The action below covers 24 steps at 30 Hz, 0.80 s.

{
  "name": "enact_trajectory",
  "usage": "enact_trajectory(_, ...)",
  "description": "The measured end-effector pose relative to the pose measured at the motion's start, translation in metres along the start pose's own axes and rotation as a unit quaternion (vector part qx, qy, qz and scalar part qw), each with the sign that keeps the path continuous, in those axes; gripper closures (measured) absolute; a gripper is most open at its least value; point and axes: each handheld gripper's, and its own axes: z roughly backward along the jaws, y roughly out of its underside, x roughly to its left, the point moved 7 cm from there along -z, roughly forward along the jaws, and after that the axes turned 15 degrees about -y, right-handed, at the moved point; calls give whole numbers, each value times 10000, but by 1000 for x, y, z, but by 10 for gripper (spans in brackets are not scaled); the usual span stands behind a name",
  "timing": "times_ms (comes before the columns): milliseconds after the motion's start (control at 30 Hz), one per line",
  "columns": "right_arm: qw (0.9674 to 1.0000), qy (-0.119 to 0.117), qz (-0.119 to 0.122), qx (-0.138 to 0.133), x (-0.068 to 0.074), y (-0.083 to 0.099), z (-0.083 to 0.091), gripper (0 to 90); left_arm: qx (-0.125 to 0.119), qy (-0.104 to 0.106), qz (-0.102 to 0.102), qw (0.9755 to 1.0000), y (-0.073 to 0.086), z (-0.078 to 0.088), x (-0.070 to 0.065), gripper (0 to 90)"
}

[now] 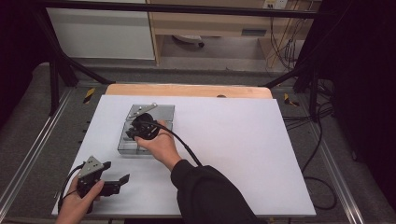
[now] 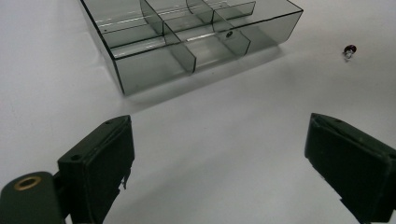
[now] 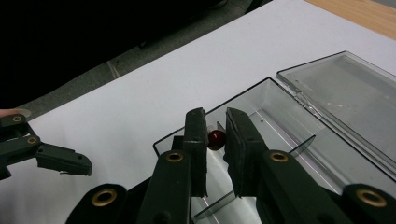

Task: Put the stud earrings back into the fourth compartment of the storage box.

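- High view: the right gripper (image 1: 140,127) hangs over the compartment box (image 1: 122,145) on the white sheet (image 1: 233,140), placed to drop something in; the left gripper (image 1: 114,179) waits near the front edge, jaws apart and empty.
- Left gripper view: the wide pads (image 2: 100,161) frame bare sheet; a second small part (image 2: 349,49) lies right of the box (image 2: 140,74), likely next.
- Right gripper view: the narrow jaws pinch a small red bead (image 3: 216,138) over a compartment of the box (image 3: 275,100), its lid (image 3: 345,93) swung open for access.
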Motion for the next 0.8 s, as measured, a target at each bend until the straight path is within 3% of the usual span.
enact_trajectory(100, 10000, 16, -26, 11, -2, 0, -3, 788, 4, 3, -15, 10000, 0, 0, 0, 85)
enact_trajectory(200, 9999, 75, -85, -31, -2, -1, -4, 662, 9, 32, -2, 10000, 0, 0, 0, 85)
enact_trajectory(333, 10000, 65, -54, -22, 0, -2, -1, 642, 4, 8, -3, 10000, 0, 0, 0, 85)
enact_trajectory(633, 10000, 52, 40, -67, 13, -3, 25, 419, 2, 18, 7, 10000, 0, 0, -1, 85)
enact_trajectory(800, 9997, 224, 55, -113, 15, 1, 43, 298, 11, 16, 3, 10000, 1, 0, -1, 85)
